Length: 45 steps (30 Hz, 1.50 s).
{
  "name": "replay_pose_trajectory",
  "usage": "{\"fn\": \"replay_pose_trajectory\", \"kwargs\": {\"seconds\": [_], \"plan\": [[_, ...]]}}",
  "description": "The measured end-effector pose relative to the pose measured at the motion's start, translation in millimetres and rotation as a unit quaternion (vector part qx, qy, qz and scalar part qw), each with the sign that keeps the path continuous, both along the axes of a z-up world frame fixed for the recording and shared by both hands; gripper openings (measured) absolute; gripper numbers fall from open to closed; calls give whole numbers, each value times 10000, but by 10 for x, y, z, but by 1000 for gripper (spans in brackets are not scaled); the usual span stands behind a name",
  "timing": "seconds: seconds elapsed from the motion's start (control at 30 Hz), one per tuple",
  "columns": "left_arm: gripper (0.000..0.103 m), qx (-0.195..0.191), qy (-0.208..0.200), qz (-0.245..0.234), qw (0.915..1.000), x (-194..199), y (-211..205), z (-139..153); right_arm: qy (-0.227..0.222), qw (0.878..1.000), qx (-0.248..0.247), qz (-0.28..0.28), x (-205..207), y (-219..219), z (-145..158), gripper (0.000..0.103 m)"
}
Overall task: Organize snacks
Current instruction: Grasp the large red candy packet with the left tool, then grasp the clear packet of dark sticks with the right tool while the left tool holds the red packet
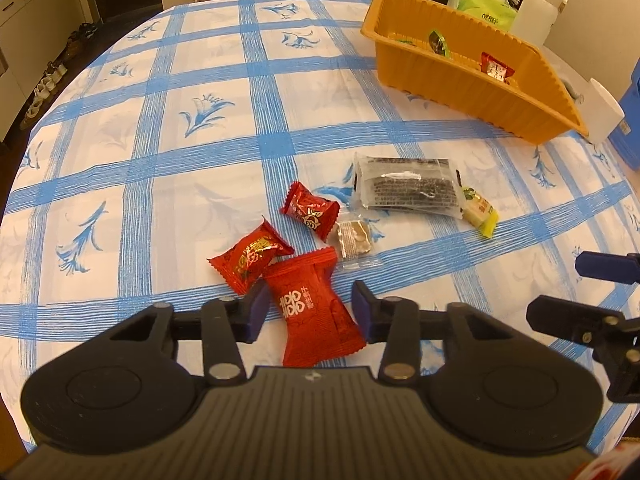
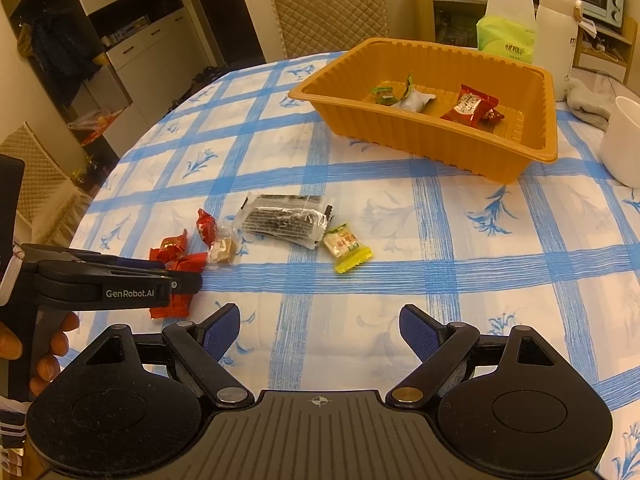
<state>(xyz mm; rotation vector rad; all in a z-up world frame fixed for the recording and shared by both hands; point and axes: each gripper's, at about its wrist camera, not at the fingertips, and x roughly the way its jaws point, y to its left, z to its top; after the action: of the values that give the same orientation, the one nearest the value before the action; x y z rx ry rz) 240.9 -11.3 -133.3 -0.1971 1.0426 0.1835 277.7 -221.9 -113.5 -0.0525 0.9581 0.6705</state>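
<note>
Two blue-padded fingers of the left gripper [image 1: 309, 310] bracket a large red foil-wrapped candy packet with white lettering [image 1: 316, 310] lying flat on the blue-and-white checked tablecloth [image 1: 168, 128]. Jaws are partly closed; the left pad looks to be at the wrapper edge, a sliver of cloth shows at the right pad, so a firm grip can't be confirmed. No earlier view to compare.

Just beyond the left fingertip: a smaller red candy with gold print [image 1: 250, 258], touching the big packet's top left corner. Farther ahead of the fingers: another small red candy [image 1: 310, 210], then a small clear-wrapped brown sweet [image 1: 354, 240] beside it. Farther out and right: a clear bag of dark seaweed-like snack [image 1: 408, 190], with a yellow-green wrapped biscuit [image 1: 480, 210] at its right end.

Far ahead and right: an orange ribbed plastic tray [image 1: 460, 92], holding a green-wrapped sweet [image 2: 384, 94], a silver-wrapped one [image 2: 414, 100] and a red packet [image 2: 468, 110].

Right gripper [image 2: 320, 334]: fingers spread wide, nothing between them, only bare cloth. It sits well right of the candy cluster. The right wrist view shows a hand [image 2: 48, 356] holding the left gripper's handle.

Behind the tray: green tissue pack [image 2: 506, 38], white bottle [image 2: 556, 32].
</note>
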Motion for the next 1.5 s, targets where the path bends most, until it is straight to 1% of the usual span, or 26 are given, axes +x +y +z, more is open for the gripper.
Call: {"fn": "replay_pose_trajectory", "kwargs": {"seconds": [0.1, 0.17, 0.27, 0.4, 0.5, 0.7, 0.83, 0.97, 1.13, 1.17, 1.2, 1.23, 1.3, 1.5], "plan": [[33, 4, -12, -18, 10000, -3, -1, -2, 5, 10000, 1, 11, 11, -2, -10, 87], [27, 10, -17, -33, 10000, -13, 5, 0, 5, 10000, -6, 18, 13, -2, -17, 87], [24, -10, -27, -53, 10000, -40, 14, 15, 5, 10000, -6, 28, 14, 1, -16, 87], [23, -15, -61, -72, 10000, -120, 35, 65, -71, 9999, -32, 134, 36, 20, -19, 87], [23, -53, -112, -12, 9999, -204, 87, 121, -223, 9994, -56, 263, 73, 38, -11, 87], [23, 14, -241, 248, 9994, -383, 252, 263, -646, 9953, -17, 720, 224, 114, 19, 87], [23, 84, -314, 503, 9982, -480, 400, 333, -846, 9910, -13, 1038, 361, 226, 29, 87], [23, 145, -351, 711, 9967, -558, 534, 371, -955, 9869, -142, 1291, 501, 391, -9, 87], [23, 184, -377, 879, 9952, -626, 628, 393, -986, 9806, -257, 1676, 630, 604, -111, 86], [23, 185, -375, 902, 9950, -637, 643, 394, -1008, 9789, -281, 1756, 649, 648, -131, 86], [23, 186, -372, 927, 9948, -649, 660, 392, -1023, 9773, -308, 1831, 670, 692, -153, 82], [23, 186, -368, 951, 9946, -661, 675, 390, -1015, 9757, -319, 1915, 695, 731, -176, 75], [23, 178, -361, 994, 9942, -684, 706, 389, -987, 9737, -404, 2014, 747, 817, -230, 70], [23, 186, -356, 1083, 9933, -743, 775, 391, -932, 9698, -423, 2214, 844, 939, -314, 69]]}}
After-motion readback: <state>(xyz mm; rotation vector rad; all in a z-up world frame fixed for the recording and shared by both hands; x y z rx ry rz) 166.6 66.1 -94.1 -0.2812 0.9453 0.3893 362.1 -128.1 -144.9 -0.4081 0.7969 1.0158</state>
